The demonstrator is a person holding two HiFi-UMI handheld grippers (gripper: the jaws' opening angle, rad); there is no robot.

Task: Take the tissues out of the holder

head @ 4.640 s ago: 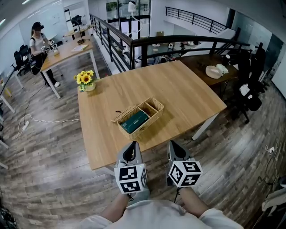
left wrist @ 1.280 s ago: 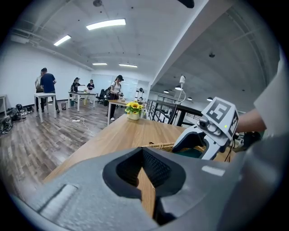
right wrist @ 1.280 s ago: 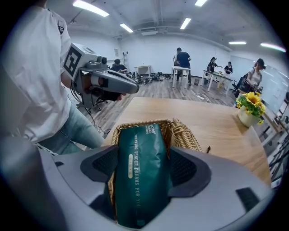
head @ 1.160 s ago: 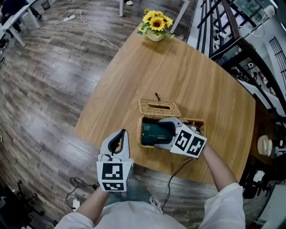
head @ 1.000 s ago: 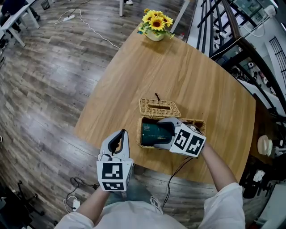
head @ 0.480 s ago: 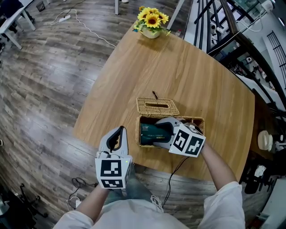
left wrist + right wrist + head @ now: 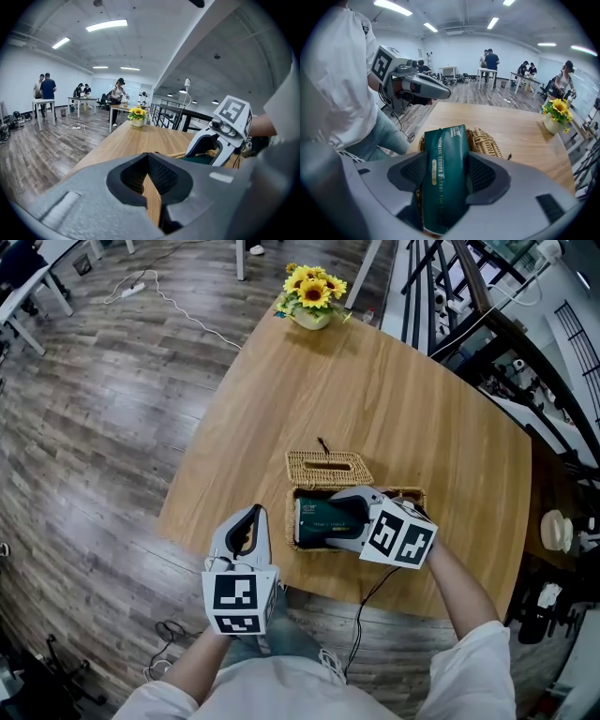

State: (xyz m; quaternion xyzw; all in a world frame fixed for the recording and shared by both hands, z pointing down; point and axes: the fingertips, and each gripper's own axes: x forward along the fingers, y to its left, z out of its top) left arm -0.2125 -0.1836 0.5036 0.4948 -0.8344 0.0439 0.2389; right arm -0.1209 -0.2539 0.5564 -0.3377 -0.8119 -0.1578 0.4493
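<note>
A dark green tissue pack (image 7: 317,517) lies in the wicker holder (image 7: 409,494) near the table's front edge. My right gripper (image 7: 331,520) reaches into the holder, and its jaws have just been closing with the pack between them. The right gripper view shows the tissue pack (image 7: 443,154) pinched between both pads, its end standing above the holder's rim (image 7: 488,140). The right gripper (image 7: 445,174) is shut on it. My left gripper (image 7: 248,523) hangs shut and empty off the table's front edge, left of the holder. In its own view the left gripper (image 7: 150,164) has nothing between its jaws.
The holder's wicker lid (image 7: 328,468) lies flat just behind it. A vase of sunflowers (image 7: 312,292) stands at the table's (image 7: 394,399) far corner. A black cable trails from the right gripper over the front edge. A black railing runs along the right.
Since the earliest frame the right gripper has come from off the table into the holder, around the pack. Over the last second both grippers have stayed put; only the head view has drifted.
</note>
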